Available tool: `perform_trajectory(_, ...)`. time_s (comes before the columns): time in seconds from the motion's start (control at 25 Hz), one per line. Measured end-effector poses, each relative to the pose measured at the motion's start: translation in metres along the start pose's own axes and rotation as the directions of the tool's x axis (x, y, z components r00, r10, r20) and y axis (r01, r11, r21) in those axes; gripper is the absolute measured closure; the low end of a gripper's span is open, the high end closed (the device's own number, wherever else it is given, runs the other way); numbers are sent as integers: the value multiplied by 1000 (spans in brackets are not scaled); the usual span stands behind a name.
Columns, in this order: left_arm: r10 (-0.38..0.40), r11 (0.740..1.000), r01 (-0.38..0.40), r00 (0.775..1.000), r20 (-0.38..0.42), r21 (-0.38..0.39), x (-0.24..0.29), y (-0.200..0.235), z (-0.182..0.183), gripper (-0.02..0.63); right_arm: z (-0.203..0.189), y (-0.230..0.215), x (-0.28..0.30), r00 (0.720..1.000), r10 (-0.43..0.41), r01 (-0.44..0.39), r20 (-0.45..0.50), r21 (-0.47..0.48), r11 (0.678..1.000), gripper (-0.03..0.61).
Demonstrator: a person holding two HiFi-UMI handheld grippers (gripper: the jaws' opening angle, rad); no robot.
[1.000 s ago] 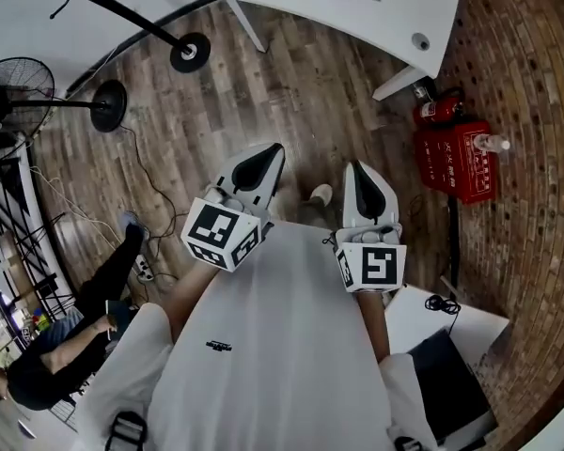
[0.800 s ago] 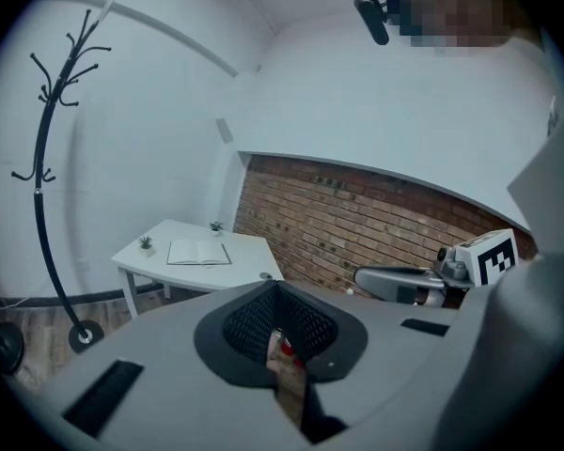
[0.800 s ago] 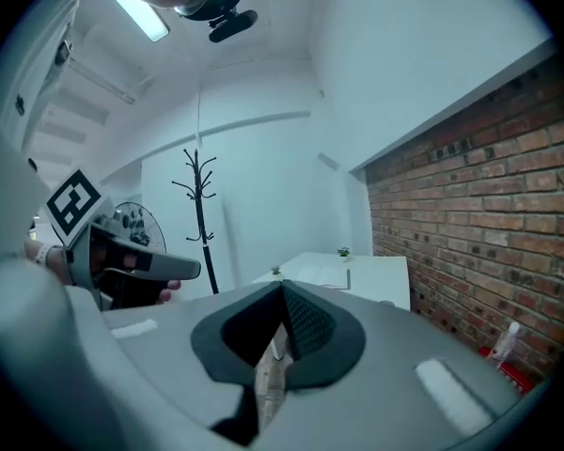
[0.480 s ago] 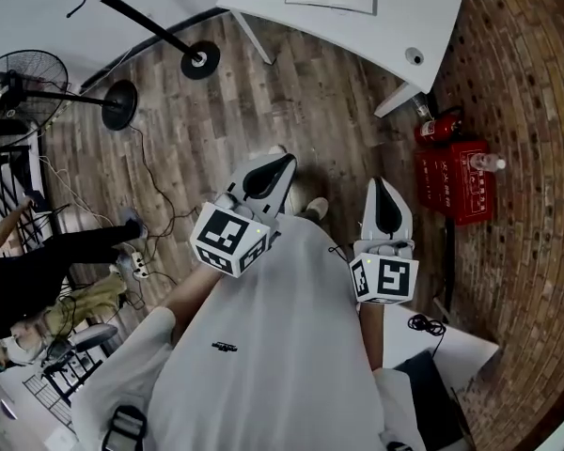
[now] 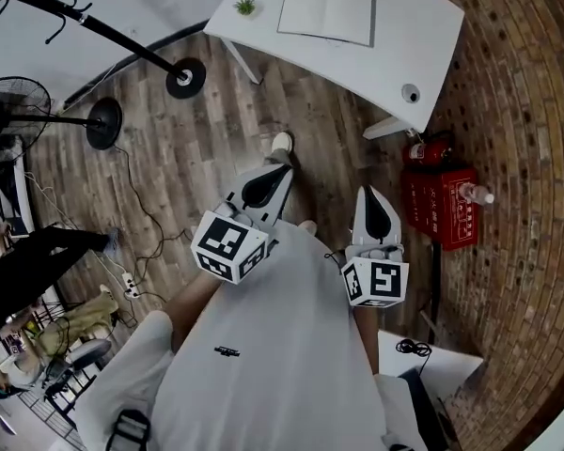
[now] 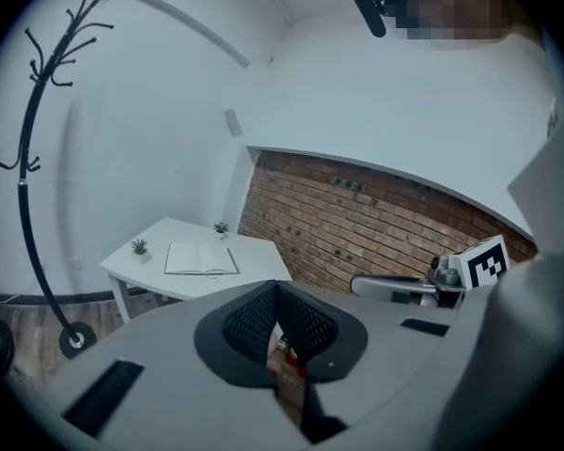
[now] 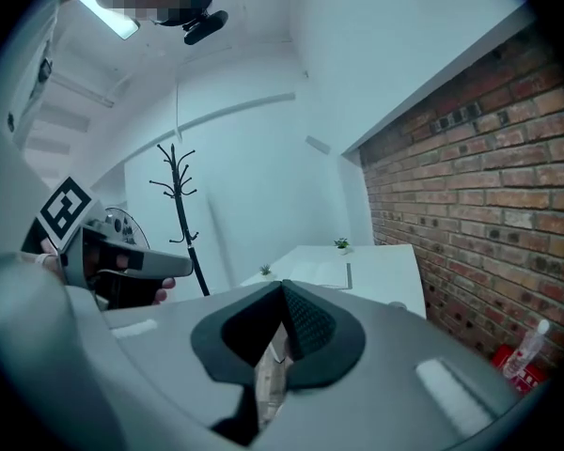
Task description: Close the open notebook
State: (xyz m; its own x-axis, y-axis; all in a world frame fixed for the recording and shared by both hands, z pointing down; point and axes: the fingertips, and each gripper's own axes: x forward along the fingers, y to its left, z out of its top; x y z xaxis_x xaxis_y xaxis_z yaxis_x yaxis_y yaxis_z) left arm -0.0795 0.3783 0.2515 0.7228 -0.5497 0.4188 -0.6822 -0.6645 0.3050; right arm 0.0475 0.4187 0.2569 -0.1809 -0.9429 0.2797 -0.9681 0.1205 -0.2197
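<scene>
Notebook, one, open on one table with two plants; left gripper and right gripper jaws pressed together.

White table with small plant; red box by brick wall; fan on wood floor

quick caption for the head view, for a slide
Left gripper and right gripper, both shut and empty, face the open notebook on the white table.
</scene>
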Motion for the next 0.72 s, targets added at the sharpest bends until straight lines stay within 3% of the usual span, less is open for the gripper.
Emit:
perform_trajectory(0.24,-40,999,40,999,-10,-13,53,64,53,611,44,-8,101,999,-31,30,-13,-55,998,566)
perform_trajectory(0.72,-111,993,110,994,-9,-49,145,189,146,611,95,-29,261,991,-130,128,-45,-38,991,566)
